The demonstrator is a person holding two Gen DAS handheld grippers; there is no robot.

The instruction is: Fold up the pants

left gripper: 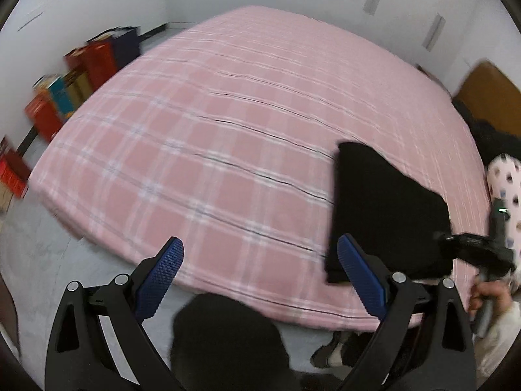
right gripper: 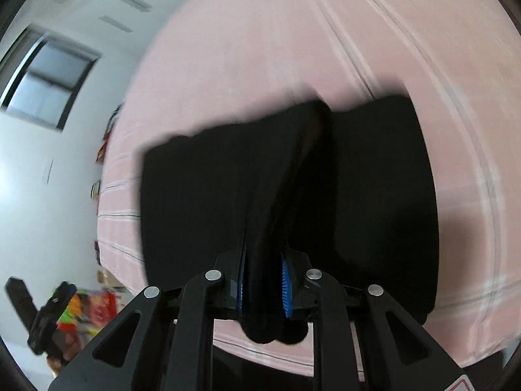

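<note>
The black pants lie folded into a compact rectangle near the right front edge of the pink plaid bed. My left gripper is open and empty, held over the bed's front edge, to the left of the pants. My right gripper is shut on a thick bunch of the pants at their near edge; the cloth fills the gap between the blue pads. In the left wrist view the right gripper shows at the pants' right edge.
Coloured boxes and books line the white wall left of the bed. A wooden headboard and a spotted pillow are at the right. Grey floor runs before the bed. A window is on the left wall.
</note>
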